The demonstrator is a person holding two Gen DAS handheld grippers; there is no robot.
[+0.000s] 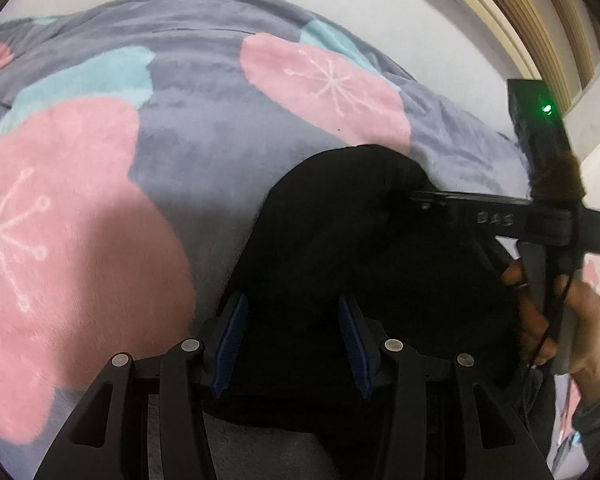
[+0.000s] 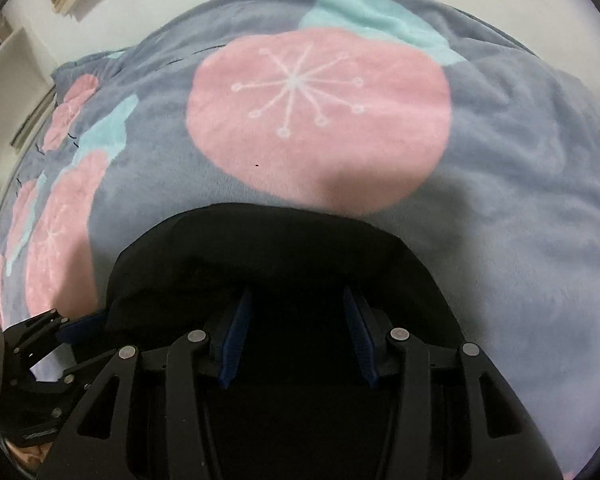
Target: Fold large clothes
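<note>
A black garment (image 1: 340, 240) lies bunched on a grey blanket with pink and teal blotches (image 1: 204, 152). My left gripper (image 1: 294, 320) is open, its blue pads on either side of black cloth that fills the gap. The right gripper reaches in from the right of the left wrist view, its fingers (image 1: 432, 196) pushed into the garment's fold. In the right wrist view my right gripper (image 2: 298, 312) is open, its pads apart under a raised edge of the garment (image 2: 280, 248). The left gripper's fingers (image 2: 80, 326) touch the garment's left side there.
The blanket (image 2: 520, 200) covers the whole bed. A white wall and wooden slats (image 1: 520, 20) are behind it. A white shelf unit (image 2: 12, 92) stands at the left in the right wrist view. A hand (image 1: 560, 320) holds the right gripper.
</note>
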